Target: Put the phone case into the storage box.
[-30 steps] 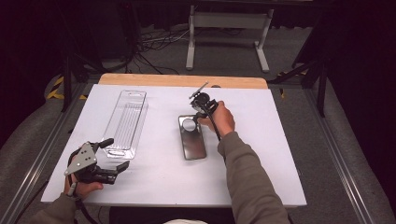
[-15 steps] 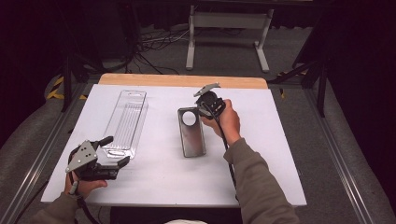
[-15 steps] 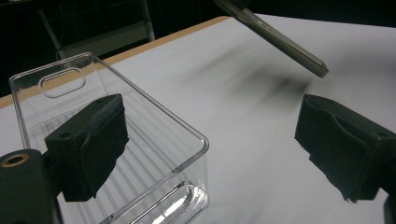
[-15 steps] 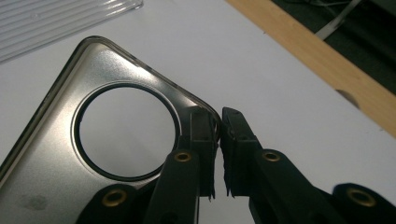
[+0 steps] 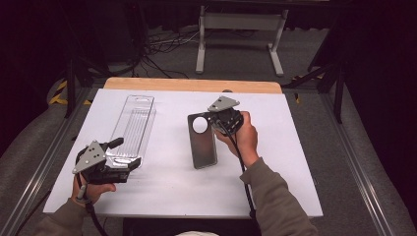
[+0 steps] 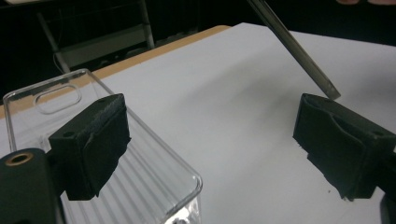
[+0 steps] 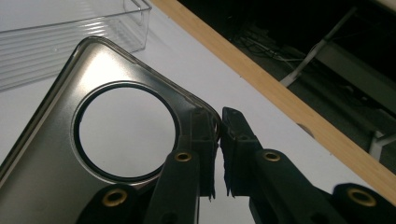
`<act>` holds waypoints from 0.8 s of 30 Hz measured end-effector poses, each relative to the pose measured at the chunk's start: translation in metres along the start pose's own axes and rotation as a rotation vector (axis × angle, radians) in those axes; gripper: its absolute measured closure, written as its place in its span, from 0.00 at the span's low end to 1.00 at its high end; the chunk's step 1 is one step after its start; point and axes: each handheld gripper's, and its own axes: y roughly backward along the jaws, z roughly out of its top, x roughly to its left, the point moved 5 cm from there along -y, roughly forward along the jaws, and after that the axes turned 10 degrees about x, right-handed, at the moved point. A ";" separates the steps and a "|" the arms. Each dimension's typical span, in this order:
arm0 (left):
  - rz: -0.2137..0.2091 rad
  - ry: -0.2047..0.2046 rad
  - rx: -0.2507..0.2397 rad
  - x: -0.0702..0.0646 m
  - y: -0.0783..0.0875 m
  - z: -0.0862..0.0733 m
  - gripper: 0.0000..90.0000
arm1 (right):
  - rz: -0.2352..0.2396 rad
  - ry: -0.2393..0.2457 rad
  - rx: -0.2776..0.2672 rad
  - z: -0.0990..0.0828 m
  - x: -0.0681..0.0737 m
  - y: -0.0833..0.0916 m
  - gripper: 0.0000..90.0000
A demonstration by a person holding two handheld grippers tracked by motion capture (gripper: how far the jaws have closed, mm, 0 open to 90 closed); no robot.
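A grey, glossy phone case (image 5: pixel 202 147) with a round hole stands tilted on its near end at the table's middle. My right gripper (image 5: pixel 212 119) is shut on its upper right corner. In the right gripper view the two pads (image 7: pixel 219 135) pinch the case's rim (image 7: pixel 42 154) beside the hole. A clear plastic tray (image 5: pixel 133 123) lies at the left. My left gripper (image 5: pixel 127 155) hovers open at its near end; its jaws have narrowed slightly. In the left gripper view one pad (image 6: pixel 91 144) is over the tray (image 6: pixel 154 172), the other over bare table, neither pressing.
The white table top (image 5: pixel 295 162) has a wooden strip (image 5: pixel 192 84) along its far edge. Metal rails run down both sides. A stand's legs and cables are on the floor behind. The raised case's edge (image 6: pixel 294 46) shows in the left gripper view.
The right gripper has lifted the case's far end off the table, so it now stands tilted. The left gripper has risen a little by the tray's near end.
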 end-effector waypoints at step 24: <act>-0.127 -0.064 -0.030 -0.045 -0.063 0.073 0.16 | -0.061 0.013 -0.119 -0.015 0.012 0.020 0.93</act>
